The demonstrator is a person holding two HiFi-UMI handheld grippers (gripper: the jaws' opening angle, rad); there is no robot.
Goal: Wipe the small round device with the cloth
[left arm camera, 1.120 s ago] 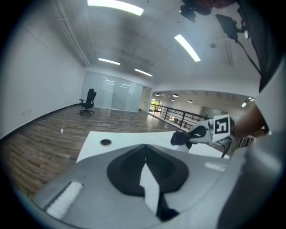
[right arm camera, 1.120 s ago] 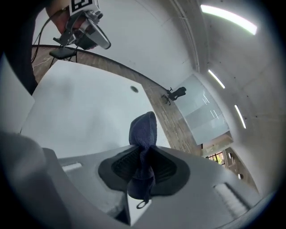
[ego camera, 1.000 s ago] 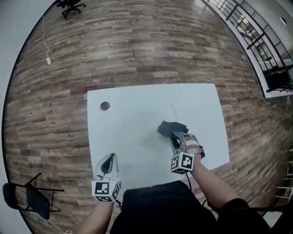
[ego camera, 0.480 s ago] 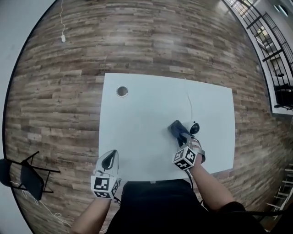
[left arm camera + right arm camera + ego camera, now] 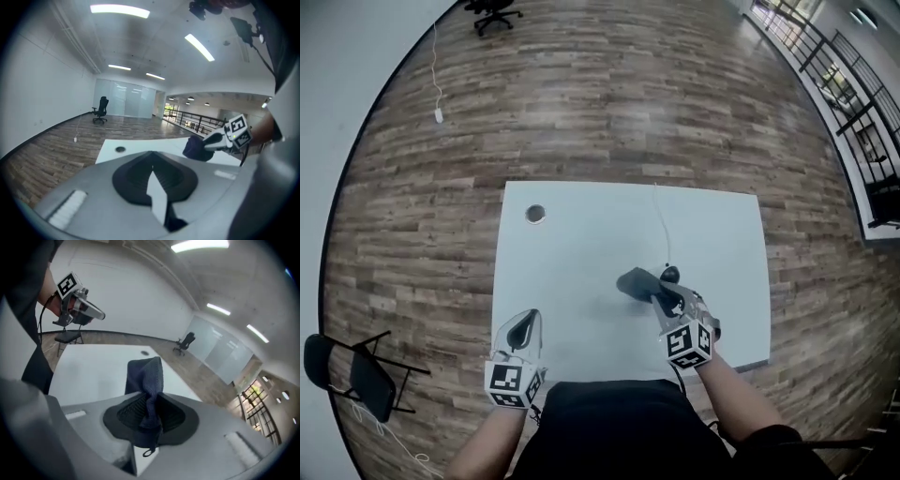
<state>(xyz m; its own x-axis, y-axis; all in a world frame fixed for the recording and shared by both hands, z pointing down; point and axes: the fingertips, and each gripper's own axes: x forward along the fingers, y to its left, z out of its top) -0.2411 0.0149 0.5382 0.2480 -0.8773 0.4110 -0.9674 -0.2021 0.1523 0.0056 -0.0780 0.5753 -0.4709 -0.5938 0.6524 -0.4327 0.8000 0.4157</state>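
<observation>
Jaws of right gripper point(image 5: 150, 417) clench a dark blue knitted cloth point(image 5: 146, 375), small round black device point(image 5: 670, 274) at its 2 o'clock; left gripper point(image 5: 152, 169) clenched, empty.

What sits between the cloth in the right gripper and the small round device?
Nothing visible. The right gripper is clamped on the cloth, which sits right beside the small round device on the table, with no object between them. Whether they touch is unclear. The cable runs away toward the far edge.
</observation>
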